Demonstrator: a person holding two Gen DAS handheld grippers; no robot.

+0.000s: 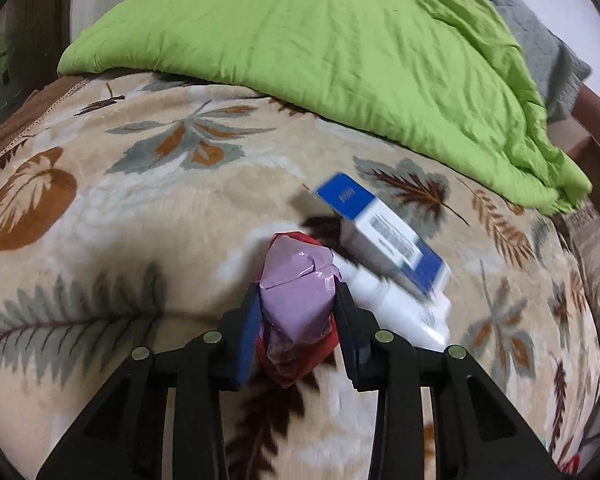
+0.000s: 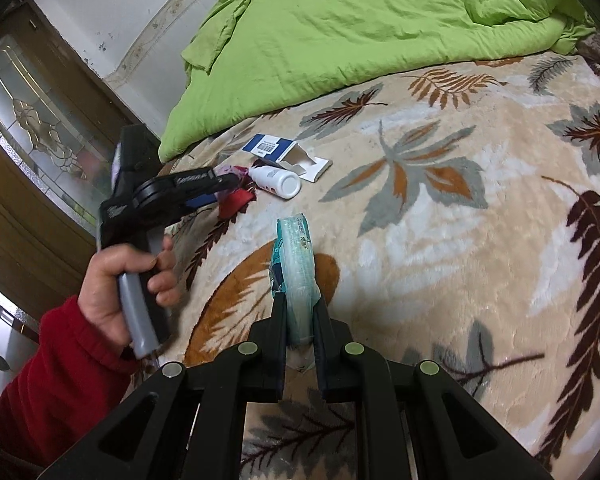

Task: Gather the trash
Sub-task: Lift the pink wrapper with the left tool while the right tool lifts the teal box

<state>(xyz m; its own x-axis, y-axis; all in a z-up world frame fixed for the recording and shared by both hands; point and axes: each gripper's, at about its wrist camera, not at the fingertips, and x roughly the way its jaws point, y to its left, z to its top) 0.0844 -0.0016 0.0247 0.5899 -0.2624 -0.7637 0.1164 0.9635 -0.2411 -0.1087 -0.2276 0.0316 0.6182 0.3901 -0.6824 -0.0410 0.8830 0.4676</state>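
Furthest left in the right wrist view, the person's hand in a red sleeve [image 2: 112, 280] holds my left gripper [image 1: 298, 300], its two pads clenched on a crumpled pink and red foil wrapper [image 1: 296, 292] low over the leaf-patterned beige blanket [image 1: 120, 220]. Just right of that wrapper lie a white plastic bottle [image 1: 396, 308] on its side and, overlapping it, a blue and white cardboard box [image 1: 380, 232], flap open in the right wrist view. Nearer and further right, my right gripper [image 2: 298, 300] grasps a flat teal plastic packet [image 2: 296, 264], lifted edge-on. A green quilt [image 2: 360, 32] fills the far side.

I judge the step to be pick-up, with both grippers loaded (no bin is in view). Next, each item must be carried to a receptacle before returning.

Count: one wrapper, one packet, one bottle, one box; two held, two still lying on the blanket.
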